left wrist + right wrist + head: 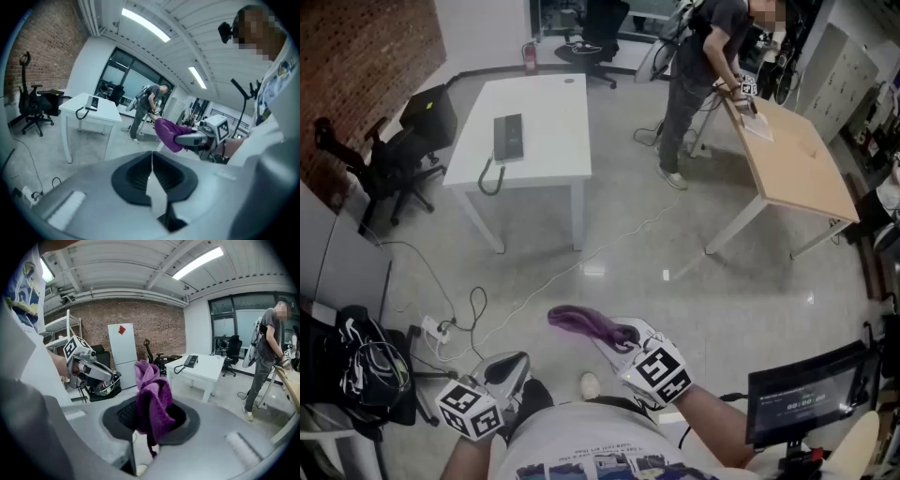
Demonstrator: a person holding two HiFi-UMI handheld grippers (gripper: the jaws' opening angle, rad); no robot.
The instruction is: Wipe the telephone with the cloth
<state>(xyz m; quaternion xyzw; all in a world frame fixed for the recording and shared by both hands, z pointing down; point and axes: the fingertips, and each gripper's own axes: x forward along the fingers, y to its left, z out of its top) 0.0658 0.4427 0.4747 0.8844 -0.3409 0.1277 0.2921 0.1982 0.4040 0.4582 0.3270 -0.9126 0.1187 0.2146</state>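
one white table (546, 112) bears the telephone (508, 137); right hand-held gripper (622, 335) clamps the cloth (579, 322), left hand-held gripper (514, 364) closed.

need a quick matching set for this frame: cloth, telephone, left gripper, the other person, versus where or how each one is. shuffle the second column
Things:
1. cloth
2. telephone
3. left gripper
4. person at the far side of the room

Place or state:
A. lying on the white table
B. shut, with nothing between the jaws
C. clamped in the right gripper
D. standing at the wooden table

Pairs: 1-C, 2-A, 3-B, 4-D
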